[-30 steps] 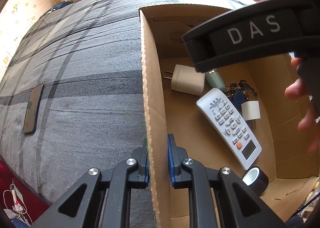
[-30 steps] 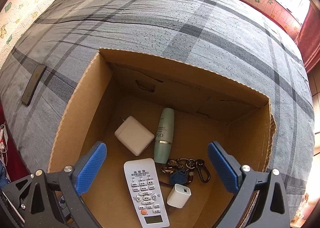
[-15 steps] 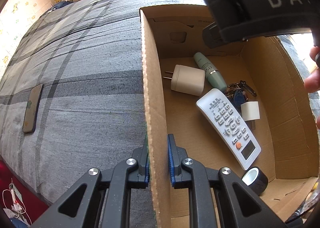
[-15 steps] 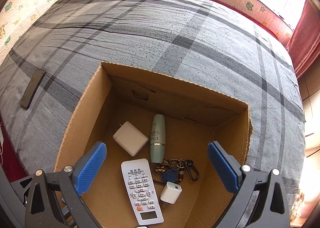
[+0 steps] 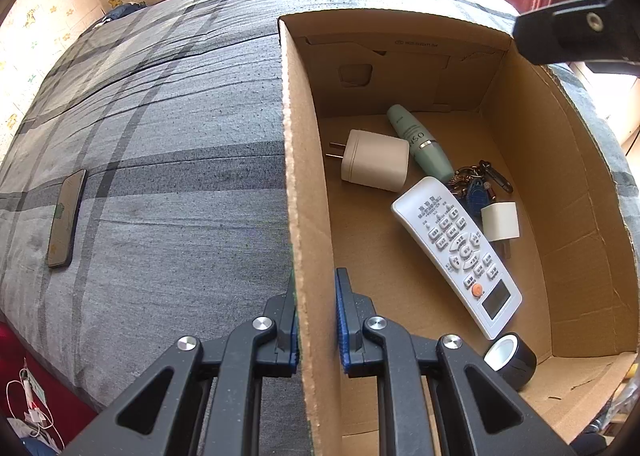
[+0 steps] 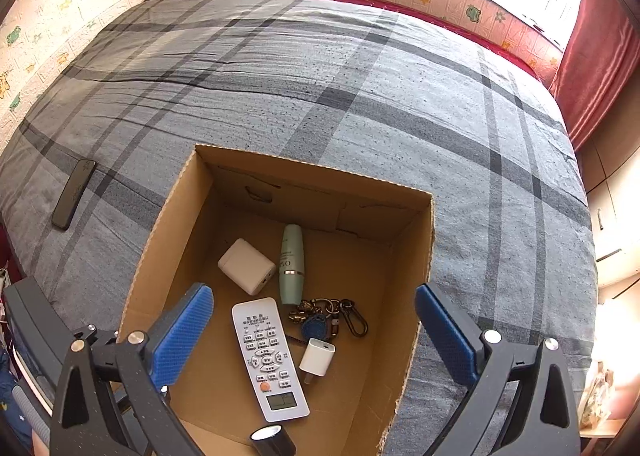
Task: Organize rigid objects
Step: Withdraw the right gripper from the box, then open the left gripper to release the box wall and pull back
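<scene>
Left tool (image 5: 316, 316) is clamped on the left wall of an open cardboard box (image 5: 298, 160), one blue pad outside the wall and one inside, steadying the box on a bed (image 5: 160, 136) with a grey plaid cover. Out on the cover at about 9 o'clock from this tool lies a dark phone (image 5: 66, 218), flat, well apart from the box. It appears to be the one rigid thing not yet packed, so I judge it the likely next pick.

Inside the box, reading from left to right in the left wrist view: a large white charger (image 5: 374, 166) with its prongs toward the held wall, a pale green bottle (image 5: 420, 142) just beside it, a white remote (image 5: 456, 254) running from 11 to 5 o'clock, a bunch of keys (image 5: 478, 184) and a small white plug (image 5: 500, 221) along the remote's right side, and a black roll of tape (image 5: 512, 358) at the near corner.

Right tool (image 6: 314, 334) hangs above the box, released, its blue pads spread wide with nothing between them. From it, the phone (image 6: 74, 194) lies at about 10 o'clock, across the left wall, with its long axis pointing away toward 1 o'clock. The left tool is nearer the phone but occupied, so the free right tool would have to cross over the wall and close across the phone's narrow width.
</scene>
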### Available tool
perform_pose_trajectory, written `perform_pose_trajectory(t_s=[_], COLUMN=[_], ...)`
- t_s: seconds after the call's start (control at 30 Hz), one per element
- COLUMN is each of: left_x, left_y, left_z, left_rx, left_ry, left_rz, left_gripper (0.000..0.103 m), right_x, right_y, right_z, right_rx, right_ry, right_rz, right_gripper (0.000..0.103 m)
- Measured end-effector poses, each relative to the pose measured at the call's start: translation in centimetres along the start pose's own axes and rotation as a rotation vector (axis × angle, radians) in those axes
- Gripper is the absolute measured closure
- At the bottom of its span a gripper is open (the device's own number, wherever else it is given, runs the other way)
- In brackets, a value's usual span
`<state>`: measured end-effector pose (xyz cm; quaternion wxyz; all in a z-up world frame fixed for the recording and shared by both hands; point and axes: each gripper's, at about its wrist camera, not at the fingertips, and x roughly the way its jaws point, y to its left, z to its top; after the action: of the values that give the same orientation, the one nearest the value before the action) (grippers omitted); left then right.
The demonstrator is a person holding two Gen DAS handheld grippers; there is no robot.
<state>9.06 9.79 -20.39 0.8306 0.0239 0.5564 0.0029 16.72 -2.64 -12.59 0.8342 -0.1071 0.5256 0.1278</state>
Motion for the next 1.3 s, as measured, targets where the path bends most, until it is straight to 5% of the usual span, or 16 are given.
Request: perform_pose_trajectory(t_s=[1.1, 1.2, 1.3], left_x=[-0.1, -0.5, -1.4], left_y=[-0.4, -0.4, -0.2], left_z=[0.1, 0.2, 0.3], left_rx=[0.018, 0.014, -0.016], left_ry=[0.011, 0.005, -0.018], left_rz=[0.029, 0.065, 0.067], left_gripper=[0.086, 0.072, 0.043], right_x=[-6.2, -6.4, -6.7], right_y=[-4.7, -4.7, -4.8], right_z=[-7.6, -7.5, -7.6], right_rx=[0.098, 0.099, 0.101], right_ry=[-0.039, -0.046, -0.052], right_rz=[-0.023, -0.035, -0.037], right_gripper=[0.0, 0.0, 0.0])
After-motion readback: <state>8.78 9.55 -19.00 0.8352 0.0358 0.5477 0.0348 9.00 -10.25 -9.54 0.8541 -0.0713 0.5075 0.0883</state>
